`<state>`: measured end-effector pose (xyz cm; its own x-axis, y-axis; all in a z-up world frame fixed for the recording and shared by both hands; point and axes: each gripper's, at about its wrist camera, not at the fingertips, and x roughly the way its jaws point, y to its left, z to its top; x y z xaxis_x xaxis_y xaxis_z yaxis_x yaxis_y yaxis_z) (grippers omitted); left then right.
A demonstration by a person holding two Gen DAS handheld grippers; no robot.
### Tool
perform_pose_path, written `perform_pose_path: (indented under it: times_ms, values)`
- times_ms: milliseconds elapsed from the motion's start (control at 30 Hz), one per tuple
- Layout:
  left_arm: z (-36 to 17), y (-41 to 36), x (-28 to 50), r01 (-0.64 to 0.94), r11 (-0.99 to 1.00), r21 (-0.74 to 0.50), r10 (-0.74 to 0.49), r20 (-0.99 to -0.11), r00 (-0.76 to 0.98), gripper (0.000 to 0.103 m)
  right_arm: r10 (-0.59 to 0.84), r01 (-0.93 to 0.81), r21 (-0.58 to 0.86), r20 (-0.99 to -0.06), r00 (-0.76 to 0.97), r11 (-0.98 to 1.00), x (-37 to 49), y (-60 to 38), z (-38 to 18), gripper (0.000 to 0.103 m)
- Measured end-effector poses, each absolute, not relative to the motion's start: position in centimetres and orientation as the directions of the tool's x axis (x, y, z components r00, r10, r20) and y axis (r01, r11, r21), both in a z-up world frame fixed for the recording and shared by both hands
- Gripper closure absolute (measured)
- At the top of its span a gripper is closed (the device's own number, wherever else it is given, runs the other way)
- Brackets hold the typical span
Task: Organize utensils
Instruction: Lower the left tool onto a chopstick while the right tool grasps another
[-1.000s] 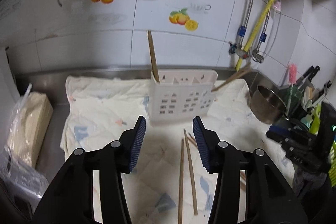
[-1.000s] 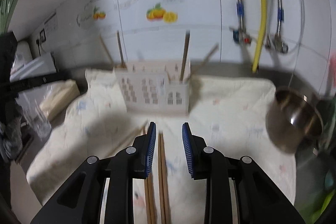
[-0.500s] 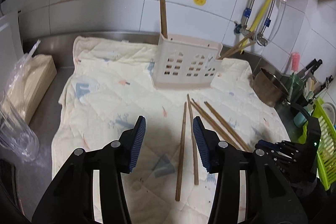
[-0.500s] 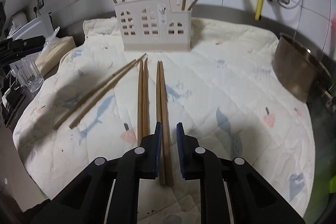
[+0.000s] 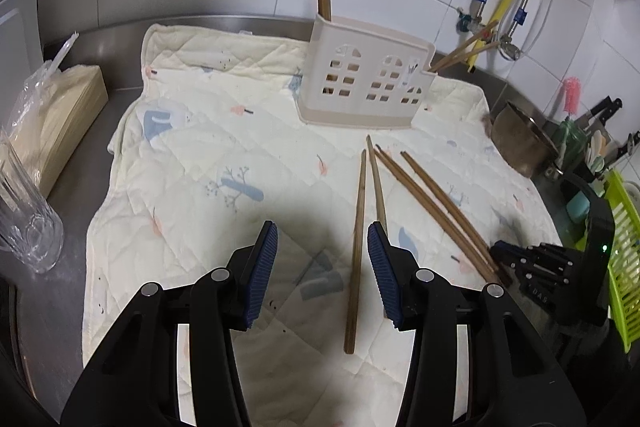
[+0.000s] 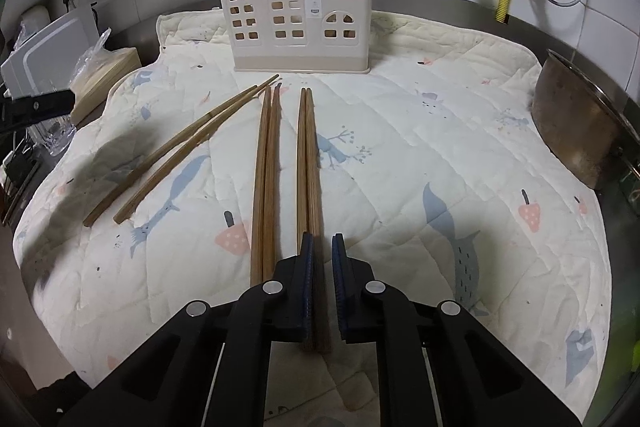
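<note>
Now the right gripper [image 6: 321,279] pinches the chopstick pair [image 6: 307,163] lengthwise near frame bottom, tips toward the holder [image 6: 300,23]; left gripper [image 5: 322,269] half-open, empty.

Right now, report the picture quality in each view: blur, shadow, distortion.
Left wrist view: sharp, fisheye bends the wall tiles, a dark shadow falls on the quilted cloth ahead of the tool. Right wrist view: sharp, corners vignetted, soft shadow left of the angled chopsticks.
</note>
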<state>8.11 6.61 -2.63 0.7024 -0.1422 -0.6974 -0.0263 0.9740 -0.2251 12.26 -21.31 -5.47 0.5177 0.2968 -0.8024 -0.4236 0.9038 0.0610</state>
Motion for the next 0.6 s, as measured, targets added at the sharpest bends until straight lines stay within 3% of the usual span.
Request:
perform_pose_path:
  times_ms: [600]
  values:
    - [-5.0, 6.5, 7.3, -0.020, 0.971, -0.240, -0.166, -0.729, 0.664, 0.056, 0.281, -0.443, 0.038, -0.821, 0.497, 0.895, 12.1, -21.2, -6.1, 0.093]
